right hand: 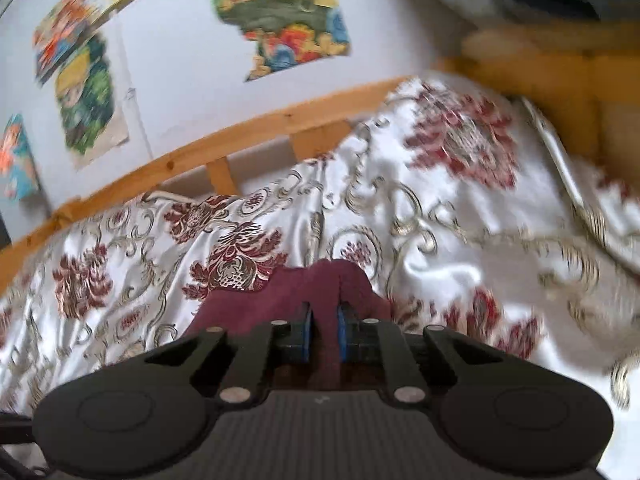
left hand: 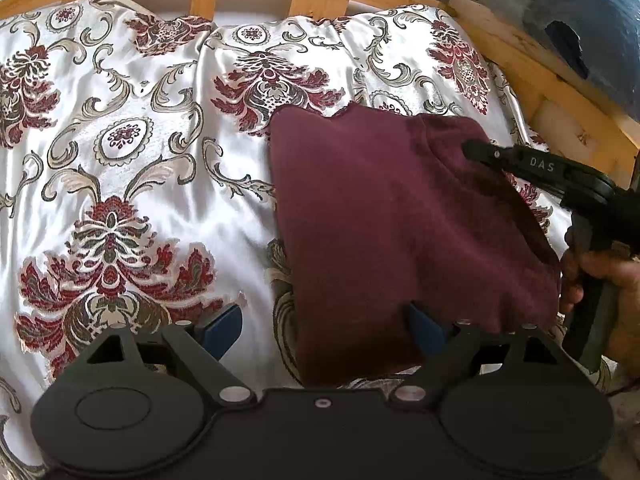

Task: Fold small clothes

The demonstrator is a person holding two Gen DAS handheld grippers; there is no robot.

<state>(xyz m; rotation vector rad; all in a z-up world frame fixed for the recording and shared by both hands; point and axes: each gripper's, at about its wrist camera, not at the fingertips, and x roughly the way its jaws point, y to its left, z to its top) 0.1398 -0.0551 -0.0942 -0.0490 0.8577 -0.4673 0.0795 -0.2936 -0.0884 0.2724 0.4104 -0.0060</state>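
We see the right gripper [right hand: 324,330] pinching a fold of the maroon garment [left hand: 400,232]; the left gripper [left hand: 324,326] gapes wide, its right finger [left hand: 424,326] partly hidden under cloth.

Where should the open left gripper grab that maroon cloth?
The left gripper would probably best pinch the maroon cloth at its near edge, coming from the near side: that hem lies between its open fingers, while the right gripper is shut on the far right edge.

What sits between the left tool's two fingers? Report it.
The near edge of the maroon garment and patterned bedspread, unpinched, shown in the left wrist view.
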